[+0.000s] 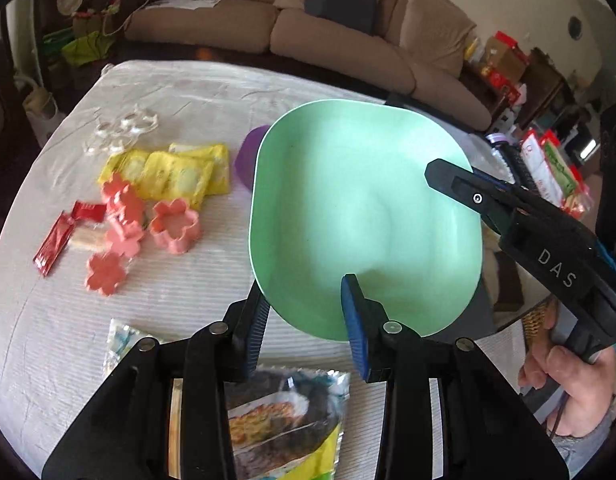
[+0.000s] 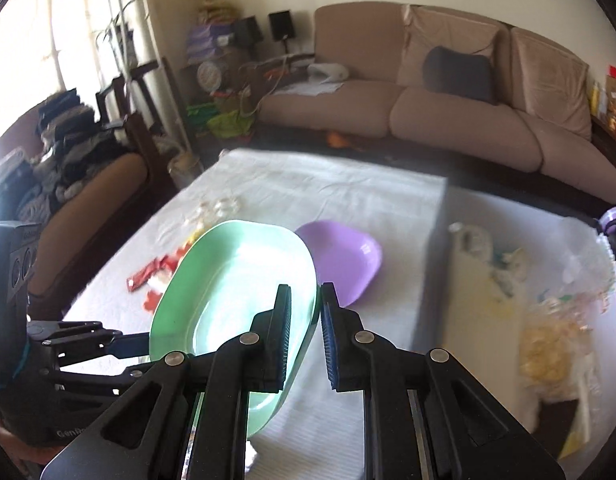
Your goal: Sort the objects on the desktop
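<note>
A mint green bowl [image 1: 364, 216] is held tilted above the white-clothed table. My left gripper [image 1: 303, 312] straddles its near rim, one finger under and one inside. My right gripper [image 2: 305, 316] is closed on the bowl's [image 2: 235, 292] other rim and shows in the left wrist view [image 1: 440, 176]. A purple bowl [image 2: 344, 260] rests on the cloth behind it. Pink flower cutters [image 1: 171, 224], yellow packets [image 1: 175, 172], a red sachet [image 1: 53, 244] and clear cutters [image 1: 119, 132] lie to the left.
A printed snack bag [image 1: 283, 420] lies under my left gripper. Right of the cloth a cream board [image 2: 480, 320] and clear bags of bits [image 2: 548, 344] lie on a second cloth. A sofa [image 2: 448, 116] stands behind the table.
</note>
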A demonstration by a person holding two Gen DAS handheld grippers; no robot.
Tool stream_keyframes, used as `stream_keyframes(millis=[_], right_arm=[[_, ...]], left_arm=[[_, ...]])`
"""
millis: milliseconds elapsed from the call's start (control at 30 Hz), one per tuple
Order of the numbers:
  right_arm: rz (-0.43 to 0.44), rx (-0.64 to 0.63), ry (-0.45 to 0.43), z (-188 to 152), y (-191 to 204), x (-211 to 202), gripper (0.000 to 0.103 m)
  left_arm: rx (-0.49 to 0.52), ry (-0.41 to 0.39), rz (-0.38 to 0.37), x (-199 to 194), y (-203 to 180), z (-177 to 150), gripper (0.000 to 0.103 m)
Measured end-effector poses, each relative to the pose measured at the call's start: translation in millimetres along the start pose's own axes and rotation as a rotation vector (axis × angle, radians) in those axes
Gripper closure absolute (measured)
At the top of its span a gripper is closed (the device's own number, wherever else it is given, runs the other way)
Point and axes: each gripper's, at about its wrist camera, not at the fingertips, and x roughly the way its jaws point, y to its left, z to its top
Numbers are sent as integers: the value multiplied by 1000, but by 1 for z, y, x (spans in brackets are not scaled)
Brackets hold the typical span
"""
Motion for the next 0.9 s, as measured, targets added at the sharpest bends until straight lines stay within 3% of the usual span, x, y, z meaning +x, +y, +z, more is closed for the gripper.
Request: stream_keyframes(millis=[133, 333, 367, 400, 467, 533, 633, 767, 833, 900], right_arm=[[-67, -77, 107, -32, 38, 48, 87], [-88, -6, 214, -68, 24, 101, 84], [-100, -5, 234, -70, 21, 106, 80], [-125, -9, 247, -72, 19, 109, 69], [-178, -18, 221, -69, 19, 102, 56], [-187, -5, 155, -56, 15, 86, 54], [-77, 17, 50, -28, 23, 62, 54], [138, -58, 21, 13, 74, 65, 52], [266, -126, 67, 30, 110, 86, 52], [330, -209, 125, 41, 143, 111, 53]], left_arm=[[-64, 67, 35, 30, 39, -25, 67], [-93, 100, -1, 59, 61, -43, 67], [-88, 99, -4, 59, 61, -42, 65], [-87, 103, -7, 59, 61, -41, 65], [-116, 108, -37, 47, 66, -40, 65], [-157, 45, -79, 14, 77, -32, 58], [-210, -109, -27, -41, 111, -20, 26], [-349, -168, 68, -67, 174, -18, 21], [-429, -151, 86, -66, 201, -23, 18], [-500, -138, 91, -64, 222, -30, 13]])
